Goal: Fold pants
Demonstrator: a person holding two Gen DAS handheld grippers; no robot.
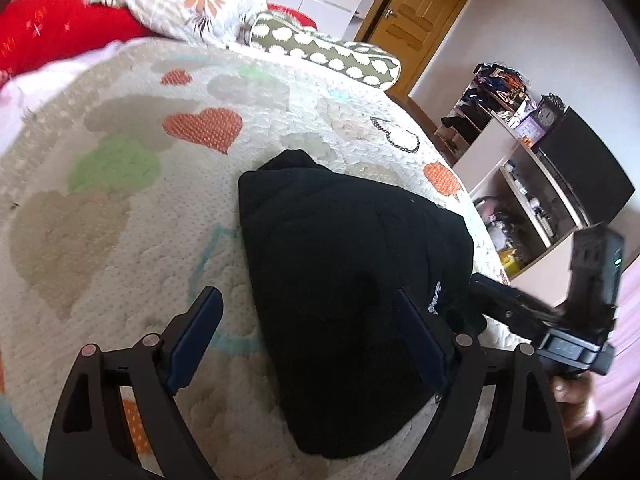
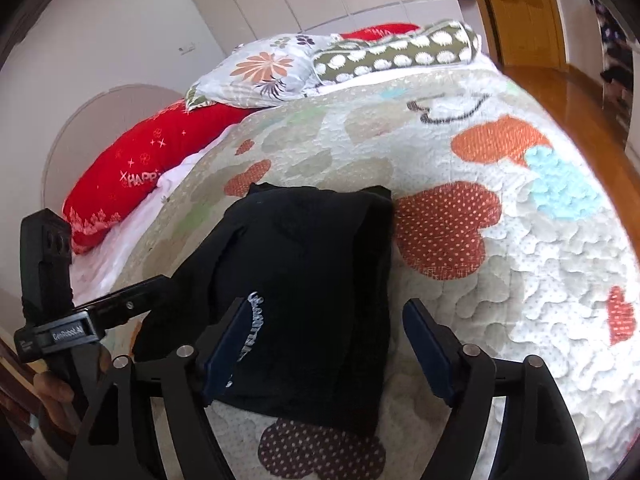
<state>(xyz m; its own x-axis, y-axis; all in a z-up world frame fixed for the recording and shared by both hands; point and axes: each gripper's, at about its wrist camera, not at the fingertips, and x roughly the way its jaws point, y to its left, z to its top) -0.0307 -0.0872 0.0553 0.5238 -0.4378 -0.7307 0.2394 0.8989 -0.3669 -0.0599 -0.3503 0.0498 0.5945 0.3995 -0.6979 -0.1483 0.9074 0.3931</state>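
Observation:
The black pants [image 1: 352,272] lie in a folded bundle on the heart-patterned quilt [image 1: 120,208], with white lettering [image 2: 256,328] near one edge. My left gripper [image 1: 312,320] stands open over the bundle's near end; one finger is above the quilt and the other above the cloth. My right gripper [image 2: 326,332] is open too, and the pants [image 2: 312,264] pass under and between its fingers without being pinched. In each wrist view a finger of the other gripper reaches the bundle's side: the right finger [image 1: 504,304] and the left finger [image 2: 132,300].
A floral pillow [image 1: 188,0], a spotted bolster [image 1: 324,52] and a red pillow [image 2: 136,172] lie at the head of the bed. Beyond the bed's edge stand open shelves [image 1: 520,184], a wooden door [image 1: 416,12] and bare wooden floor [image 2: 560,88].

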